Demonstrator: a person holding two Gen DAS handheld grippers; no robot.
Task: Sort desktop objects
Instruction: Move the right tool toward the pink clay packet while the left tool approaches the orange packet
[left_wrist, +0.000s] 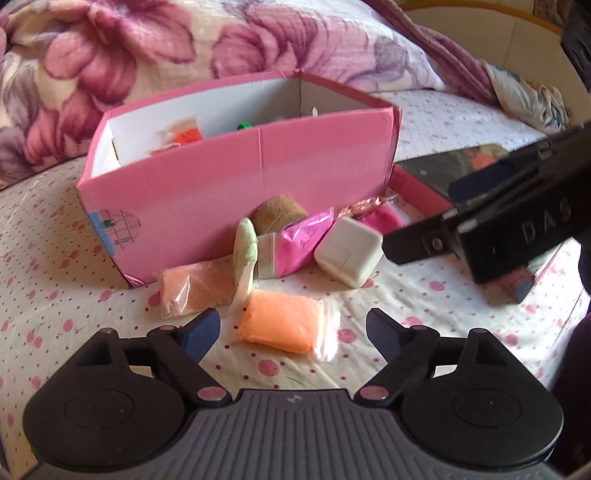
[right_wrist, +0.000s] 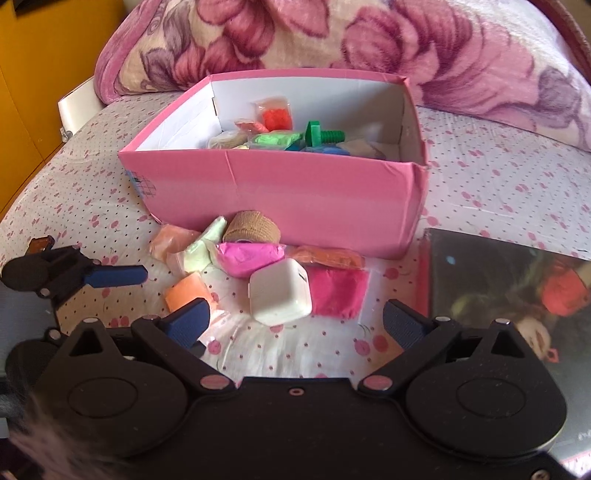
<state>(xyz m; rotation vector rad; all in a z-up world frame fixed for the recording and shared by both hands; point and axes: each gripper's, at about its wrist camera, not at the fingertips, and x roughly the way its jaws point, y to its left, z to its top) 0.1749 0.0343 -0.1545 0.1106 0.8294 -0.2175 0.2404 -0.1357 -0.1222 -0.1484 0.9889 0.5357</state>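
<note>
A pink box (left_wrist: 229, 192) (right_wrist: 295, 206) stands on the bed and holds several clay packets and a green bolt (right_wrist: 321, 134). In front of it lie an orange clay packet (left_wrist: 280, 325) (right_wrist: 184, 293), a pale orange packet (left_wrist: 192, 288), a pale green packet (left_wrist: 245, 240), a magenta packet (left_wrist: 299, 243) (right_wrist: 251, 256), a white charger cube (left_wrist: 349, 254) (right_wrist: 279, 297), a tan bandage roll (right_wrist: 253, 227) and a dark pink packet (right_wrist: 338, 291). My left gripper (left_wrist: 293, 332) is open, just short of the orange packet. My right gripper (right_wrist: 295, 321) is open, just short of the cube.
The box lid (right_wrist: 509, 295), glossy and dark inside, lies at the right of the pile. A floral blanket (right_wrist: 369, 44) is heaped behind the box. The right gripper's body (left_wrist: 498, 218) reaches in from the right in the left wrist view.
</note>
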